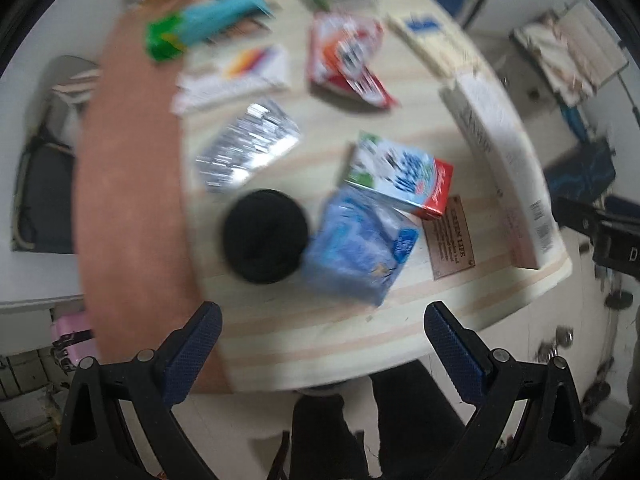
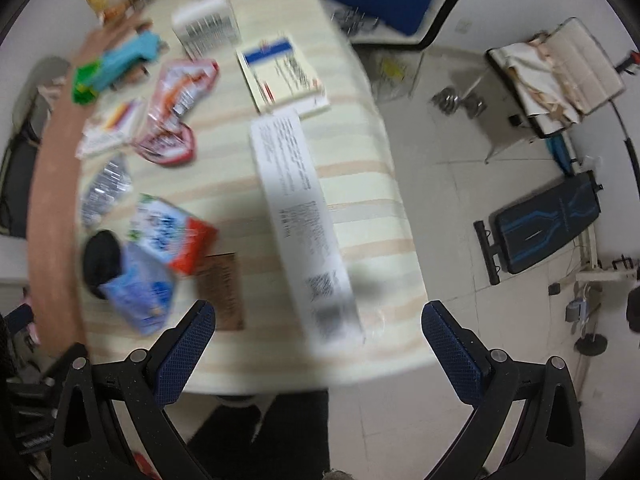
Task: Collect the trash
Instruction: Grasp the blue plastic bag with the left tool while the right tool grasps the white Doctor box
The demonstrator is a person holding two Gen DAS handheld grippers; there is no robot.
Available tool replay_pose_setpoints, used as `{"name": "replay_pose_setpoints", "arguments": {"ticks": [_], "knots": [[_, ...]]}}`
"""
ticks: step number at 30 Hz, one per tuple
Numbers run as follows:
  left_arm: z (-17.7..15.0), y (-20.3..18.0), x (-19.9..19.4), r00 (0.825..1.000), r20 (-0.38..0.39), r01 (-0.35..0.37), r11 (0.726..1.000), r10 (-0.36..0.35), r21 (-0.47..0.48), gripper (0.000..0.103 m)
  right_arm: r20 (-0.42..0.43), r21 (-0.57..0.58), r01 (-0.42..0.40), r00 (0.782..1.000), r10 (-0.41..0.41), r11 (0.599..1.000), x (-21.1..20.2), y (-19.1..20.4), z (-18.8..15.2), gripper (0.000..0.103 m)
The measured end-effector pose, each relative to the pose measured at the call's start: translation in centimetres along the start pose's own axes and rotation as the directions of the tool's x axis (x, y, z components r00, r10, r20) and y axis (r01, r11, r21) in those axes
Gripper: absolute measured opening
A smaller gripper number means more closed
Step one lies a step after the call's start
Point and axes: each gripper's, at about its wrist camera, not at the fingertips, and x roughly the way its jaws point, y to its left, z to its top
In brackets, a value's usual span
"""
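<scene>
Blue-padded fingers of the left gripper (image 1: 322, 332) stand spread wide and hold nothing; just ahead of them on the striped table (image 1: 400, 312) lies a crumpled blue packet (image 1: 360, 244), touching a black lidded cup (image 1: 265, 235) and a blue-and-red carton (image 1: 400, 178). Beyond lies a silver wrapper (image 1: 248, 146). Equally spread and empty, the right gripper (image 2: 318, 334) hovers before a long white box (image 2: 300, 216).

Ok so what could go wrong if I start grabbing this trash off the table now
Both views are blurred, so aim may be off. The blue pouch leans against the black lid and the milk carton; the open left gripper might catch two at once. The long white box reaches toward the table's edge; the open right gripper could nudge it off.
</scene>
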Motion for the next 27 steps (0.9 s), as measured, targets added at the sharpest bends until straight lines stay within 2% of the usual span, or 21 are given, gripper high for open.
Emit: {"name": "replay_pose_setpoints", "arguments": {"ticks": [6, 8, 9, 11, 16, 18, 21, 27], "knots": [[2.3, -1.4, 5.2, 0.995, -0.099, 0.009, 1.000, -0.008, 0.006, 0.102, -0.103, -0.067, -0.034, 0.994, 0.027, 0.997, 6.2, 0.3, 2.1, 0.103], [2.7, -1.4, 5.6, 0.995, -0.101, 0.009, 1.000, -0.009, 0.001, 0.094, -0.117, -0.073, -0.040, 0.993, 0.031, 0.997, 7.5, 0.4, 2.5, 0.103], [2.8, -1.4, 5.7, 0.995, -0.103, 0.010, 1.000, -0.010, -0.006, 0.085, -0.122, -0.074, -0.045, 0.992, 0.036, 0.996, 8.1, 0.5, 2.8, 0.102], [2.9, -1.2, 5.6, 0.995, -0.102, 0.012, 1.000, -0.013, -0.016, 0.083, -0.127, -0.078, -0.041, 0.991, 0.031, 0.996, 9.1, 0.6, 3.2, 0.097], [2.4, -1.1, 4.7, 0.997, -0.077, 0.002, 0.999, -0.004, -0.032, 0.067, -0.123, -0.076, -0.029, 0.992, 0.019, 0.997, 10.0, 0.6, 3.5, 0.059], [2.0, -0.8, 4.4, 0.997, -0.070, 0.005, 0.999, -0.009, -0.049, 0.065, -0.108, -0.080, -0.026, 0.994, 0.018, 0.996, 9.8, 0.6, 3.3, 0.053], [1.5, -0.8, 4.8, 0.998, -0.062, 0.016, 0.997, -0.021, -0.075, 0.062, -0.105, -0.068, -0.056, 0.993, 0.048, 0.996, 8.9, 0.3, 2.6, 0.052], [-2.5, 0.2, 3.5, 0.997, -0.033, 0.065, 0.989, -0.070, -0.130, 0.061, -0.093, -0.065, -0.094, 0.992, 0.088, 0.993, 7.1, 0.0, 0.5, 0.051]]}}
